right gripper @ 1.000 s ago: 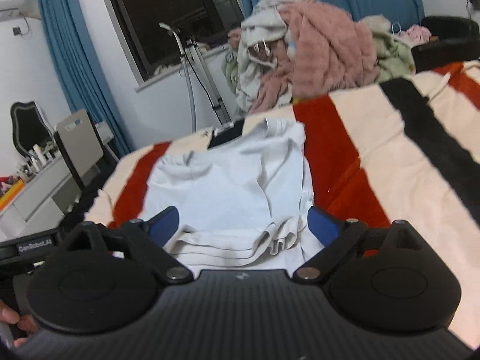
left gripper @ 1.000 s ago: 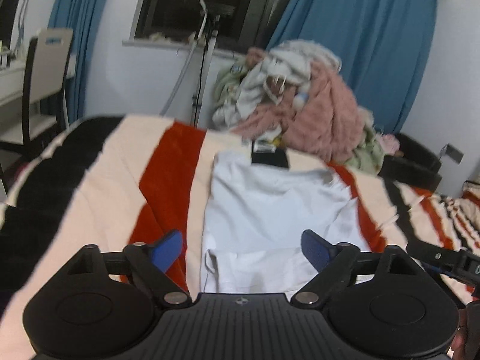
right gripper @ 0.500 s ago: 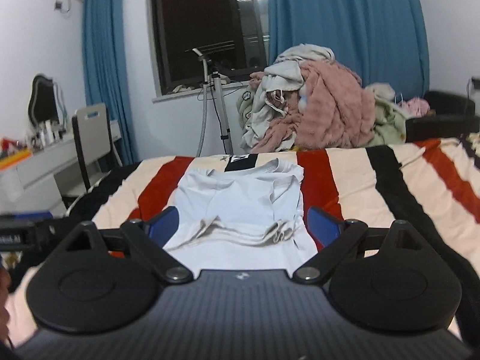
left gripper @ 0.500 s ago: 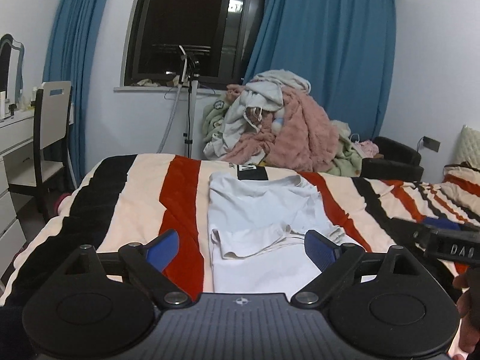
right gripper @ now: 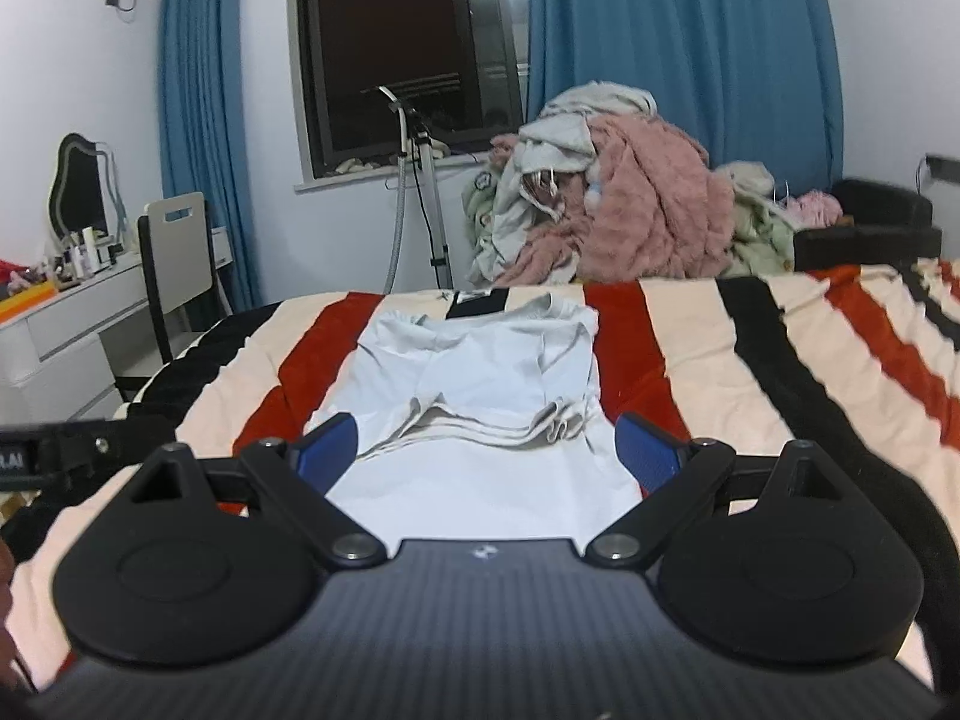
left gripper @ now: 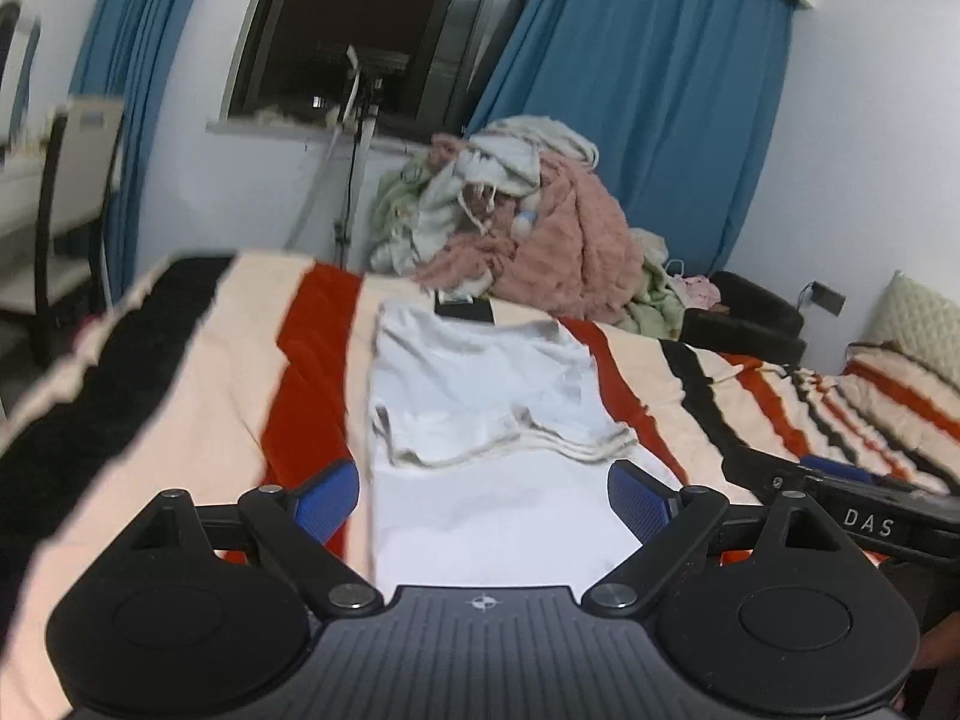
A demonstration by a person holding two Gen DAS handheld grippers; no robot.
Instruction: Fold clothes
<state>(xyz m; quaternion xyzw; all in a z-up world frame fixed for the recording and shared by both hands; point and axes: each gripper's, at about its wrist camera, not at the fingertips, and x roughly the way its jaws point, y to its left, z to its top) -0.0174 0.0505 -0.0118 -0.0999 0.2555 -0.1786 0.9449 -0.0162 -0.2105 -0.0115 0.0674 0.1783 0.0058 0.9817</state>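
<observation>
Over the striped bed [left gripper: 198,372], both grippers hang empty above a half-folded white shirt [left gripper: 480,396].
Left gripper [left gripper: 483,495] and right gripper [right gripper: 486,450] have their blue fingers [left gripper: 327,501] spread wide, nothing between them. The shirt lies flat along the middle of the bed, its lower part doubled up so the hem [right gripper: 480,426] bunches across the middle; I'd judge one fold done and the next pending, which calls for dropping to the near edge, pinching both corners and carrying them toward the collar. Compared with a second ago, both views have drawn back and levelled: more room shows, and the clothes pile [right gripper: 606,204] sits farther off.
</observation>
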